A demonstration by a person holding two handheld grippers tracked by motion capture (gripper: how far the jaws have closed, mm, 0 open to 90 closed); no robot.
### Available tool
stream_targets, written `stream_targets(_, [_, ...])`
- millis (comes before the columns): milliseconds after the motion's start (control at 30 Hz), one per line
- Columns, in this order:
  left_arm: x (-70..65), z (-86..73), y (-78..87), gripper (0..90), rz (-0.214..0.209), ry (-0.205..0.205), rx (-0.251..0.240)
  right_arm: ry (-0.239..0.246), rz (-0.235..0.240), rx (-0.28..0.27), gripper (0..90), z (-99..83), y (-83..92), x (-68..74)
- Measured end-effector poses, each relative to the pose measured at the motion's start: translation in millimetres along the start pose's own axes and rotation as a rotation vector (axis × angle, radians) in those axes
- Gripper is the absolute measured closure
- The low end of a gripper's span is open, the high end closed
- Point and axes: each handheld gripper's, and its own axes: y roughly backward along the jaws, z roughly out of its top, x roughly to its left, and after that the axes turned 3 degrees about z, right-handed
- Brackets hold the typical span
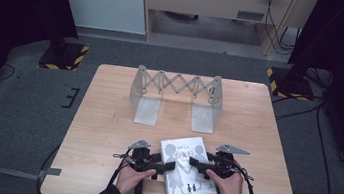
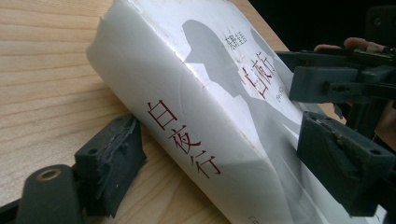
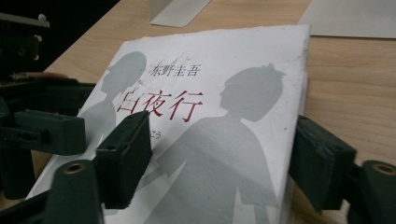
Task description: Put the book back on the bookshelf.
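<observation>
On the left of the high view, the left tongs (image 1: 167,167) lay low over the wooden tabletop (image 1: 106,118), gripped by the person's left hand (image 1: 133,178), their tips at the spine side of a thick white book (image 1: 185,172). In the left gripper view one jaw rested on the wood beside the spine and the other sat over the cover – the book (image 2: 210,116) stood between them, tilted up off the tabletop on that edge, but whether the pads pressed on it I could not tell. The book lay flat-ish near the front edge, just right of the middle, with grey silhouettes and red characters on its cover. Behind it, well apart, stood a grey folding rack (image 1: 176,95) with two flat feet. On the right, the right tongs (image 1: 195,164) came in from the right hand (image 1: 229,185); in the right gripper view one jaw lay on the cover (image 3: 219,140) and the other outside the page edge – a fairly wide stance straddling the book, contact unclear
</observation>
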Motion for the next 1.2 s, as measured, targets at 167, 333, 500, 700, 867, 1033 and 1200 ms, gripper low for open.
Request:
stream_targets(167, [0.3, 1.2, 1.4, 15.6, 0.001, 0.011, 0.008, 0.005, 0.004, 0.001, 34.3, 2.1, 1.8, 0.2])
stream_targets(333, [-1.2, 4.7, 5.9, 19.8, -0.013, 0.001, -0.027, 0.020, 0.012, -0.025, 37.5, 4.9, 5.7, 1.9])
stream_targets(500, [-7.2, 11.0, 12.8, 21.8, -0.013, -0.050, -0.068, 0.026, 0.027, -0.096, 43.7, 8.0, 11.2, 3.0])
stream_targets(700, [-13.3, 18.1, 22.1, 25.3, -0.010, -0.111, -0.128, 0.059, 0.043, -0.177, 48.1, 12.8, 16.8, 6.7])
stream_targets(867, [-13.4, 20.8, 23.9, 28.5, -0.044, -0.107, -0.158, 0.074, 0.059, -0.214, 50.1, 15.4, 20.0, 8.5])
stream_targets(1033, [-15.6, 21.0, 21.4, 28.6, -0.066, -0.107, -0.173, 0.086, 0.086, -0.227, 50.8, 16.5, 19.4, 11.0])
stream_targets(1200, [-17.7, 25.9, 18.0, 27.8, -0.052, -0.123, -0.186, 0.091, 0.081, -0.243, 51.1, 17.1, 21.0, 10.7])
